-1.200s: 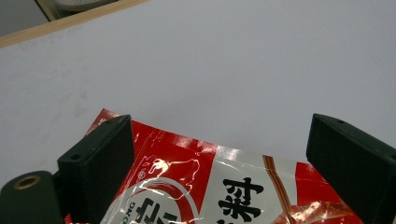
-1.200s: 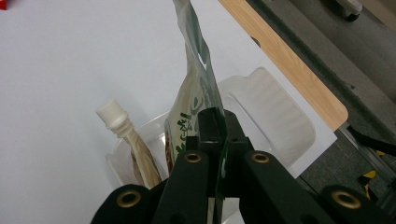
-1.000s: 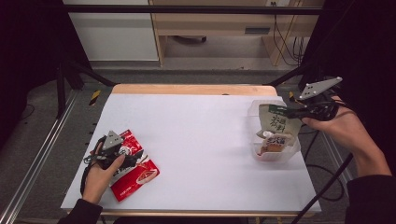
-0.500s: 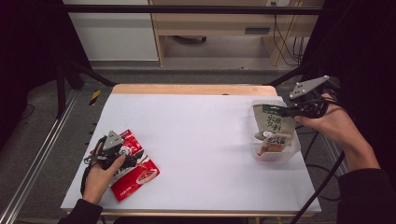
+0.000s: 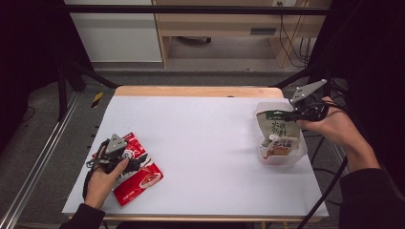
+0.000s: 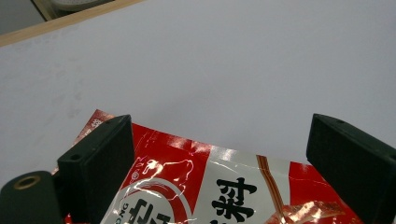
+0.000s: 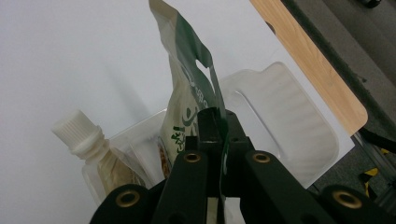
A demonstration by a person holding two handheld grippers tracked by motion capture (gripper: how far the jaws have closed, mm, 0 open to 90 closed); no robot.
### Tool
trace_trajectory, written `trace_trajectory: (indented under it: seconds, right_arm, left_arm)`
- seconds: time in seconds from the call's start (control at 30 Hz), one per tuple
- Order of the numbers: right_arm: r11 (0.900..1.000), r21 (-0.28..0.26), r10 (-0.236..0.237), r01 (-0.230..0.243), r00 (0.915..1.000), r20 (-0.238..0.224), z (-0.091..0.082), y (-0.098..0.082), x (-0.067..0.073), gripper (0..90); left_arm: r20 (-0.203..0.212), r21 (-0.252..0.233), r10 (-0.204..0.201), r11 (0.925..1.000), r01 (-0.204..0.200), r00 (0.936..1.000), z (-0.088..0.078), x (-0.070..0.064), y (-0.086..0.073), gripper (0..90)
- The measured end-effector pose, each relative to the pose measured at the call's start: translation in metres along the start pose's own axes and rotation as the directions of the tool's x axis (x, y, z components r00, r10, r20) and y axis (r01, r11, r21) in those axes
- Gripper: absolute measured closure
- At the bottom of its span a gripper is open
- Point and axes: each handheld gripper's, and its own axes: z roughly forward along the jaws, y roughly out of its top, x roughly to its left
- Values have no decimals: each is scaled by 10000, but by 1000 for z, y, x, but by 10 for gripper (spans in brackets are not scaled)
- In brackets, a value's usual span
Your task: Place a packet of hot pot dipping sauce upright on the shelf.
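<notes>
You have a flat white table top (image 5: 205,143) in front of you, with a light wooden strip (image 5: 191,91) along its far edge. Near its right edge a small clear spouted pouch with a ribbed white cap (image 7: 88,149) stands tilted. Beyond the table stand a white cabinet (image 5: 114,33) and a pale wooden shelf unit (image 5: 215,24). A small yellow-and-black object (image 5: 97,99) lies on the grey floor at your far left.

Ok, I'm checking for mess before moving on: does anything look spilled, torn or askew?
Nothing spilled or torn. The green pouch stands upright in the clear tub, pinched at its top edge by the right gripper. The red packet lies skewed to the table's edges under the left gripper, whose jaws are open.
</notes>
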Motion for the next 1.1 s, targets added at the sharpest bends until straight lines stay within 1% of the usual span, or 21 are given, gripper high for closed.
trace_trajectory:
  seconds: [0.3,0.37,0.43,0.53,0.67,0.8,0.83,0.87,0.93,0.97,1.03,1.1]
  right_arm:
    - [9996,20,272,-272,9995,-170,11,-14,3,891]
    - [9992,-60,385,-387,9990,-225,10,-16,3,888]
    - [9991,-15,419,-420,9989,-223,9,-18,3,886]
    - [9992,55,390,-389,9990,-230,7,-20,3,879]
    - [9991,198,383,-377,9989,-278,6,-22,4,849]
    - [9983,500,297,-286,9994,-195,5,-24,5,774]
    - [9977,637,243,-237,9997,-82,4,-24,6,743]
    - [9977,642,237,-235,9997,-23,3,-25,7,715]
    - [9986,504,148,-150,9999,32,0,-26,8,669]
    - [9990,414,162,-165,9998,89,-2,-25,9,632]
    - [9995,256,163,-172,9993,337,-6,-24,12,541]
    - [9999,-10,133,-133,9980,618,-11,-21,15,469]
  left_arm:
    - [9,42,18,10000,-18,10000,1,0,0,76]
    - [15,49,16,10000,-16,10000,1,0,0,76]
    - [24,57,58,10000,-58,10000,1,0,0,76]
    - [28,72,38,10000,-38,10000,1,-1,0,76]
    - [24,86,33,10000,-33,10000,1,-1,0,76]
    - [10,84,45,10000,-45,10000,1,0,-1,76]
    - [16,75,11,10000,-11,10000,1,0,-1,76]
    - [8,70,1,10000,-1,10000,0,1,-1,76]
    - [17,46,-19,10000,19,10000,0,1,-1,77]
    - [4,44,-18,10000,18,10000,0,1,-1,76]
    - [-17,30,-11,10000,12,10000,0,1,0,76]
    - [-39,17,-17,10000,17,10000,-1,2,0,76]
